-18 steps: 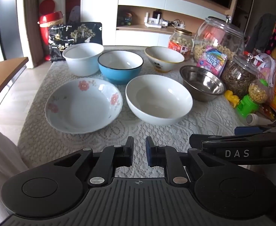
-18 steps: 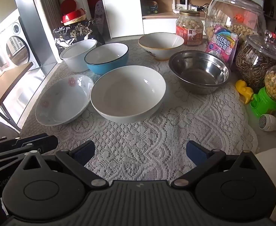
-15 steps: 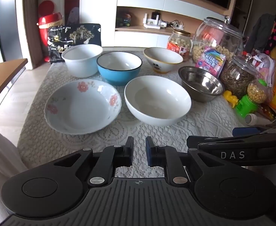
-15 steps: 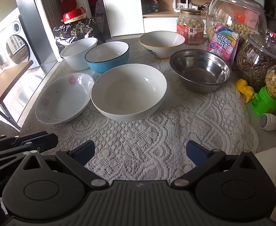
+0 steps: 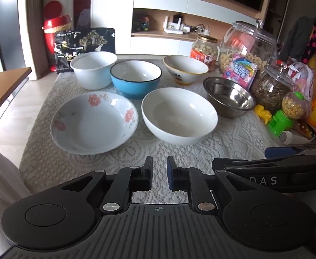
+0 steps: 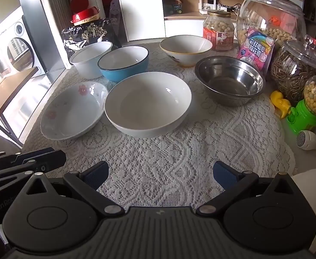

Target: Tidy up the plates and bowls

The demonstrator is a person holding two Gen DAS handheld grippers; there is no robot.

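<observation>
Several empty bowls stand on a lace-covered table [image 5: 233,136]. In front are a flowered dish [image 5: 93,123] [image 6: 71,112] and a plain white bowl [image 5: 179,116] [image 6: 147,103]. Behind them are a small white bowl [image 5: 93,69] [image 6: 89,58], a blue bowl [image 5: 135,78] [image 6: 123,62], a yellow-rimmed bowl [image 5: 185,69] [image 6: 186,48] and a steel bowl [image 5: 229,96] [image 6: 230,79]. My left gripper [image 5: 159,176] is nearly shut and empty, near the table's front edge. My right gripper [image 6: 160,173] is open and empty, short of the plain white bowl.
Glass jars [image 6: 270,17] of snacks, a pink packet [image 6: 256,49], a green candy dispenser [image 6: 308,110], a yellow toy [image 6: 279,103] and a white toy microphone [image 6: 311,142] crowd the right side. A black bag [image 5: 84,43] stands at the back left. A wooden table [image 6: 5,95] is on the left.
Both grippers have moved slightly; the bowls sit a little higher and closer in the right view. Neither gripper's opening has changed.
</observation>
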